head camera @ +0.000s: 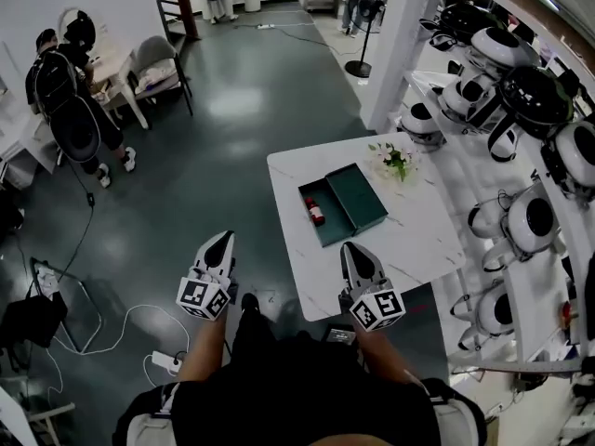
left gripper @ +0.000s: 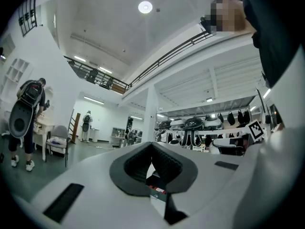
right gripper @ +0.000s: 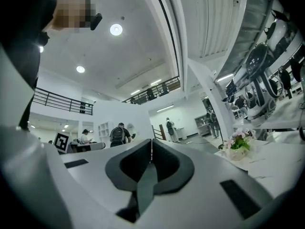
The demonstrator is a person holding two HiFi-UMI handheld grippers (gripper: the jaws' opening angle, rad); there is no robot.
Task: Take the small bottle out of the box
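White table [head camera: 409,235]: the head view alone shows it whole. An open green box [head camera: 332,216] lies on it, with its lid [head camera: 359,196] touching alongside.

Left gripper [head camera: 223,237] is over the floor, just off the table's near corner. Right gripper [head camera: 353,247] is over the near edge. Each gripper view shows its jaws together with nothing held.

Flower pot [head camera: 395,161] is near the far edge and appears in the right gripper view only.

Small red bottle [head camera: 315,211] lies inside the box, at its left wall.
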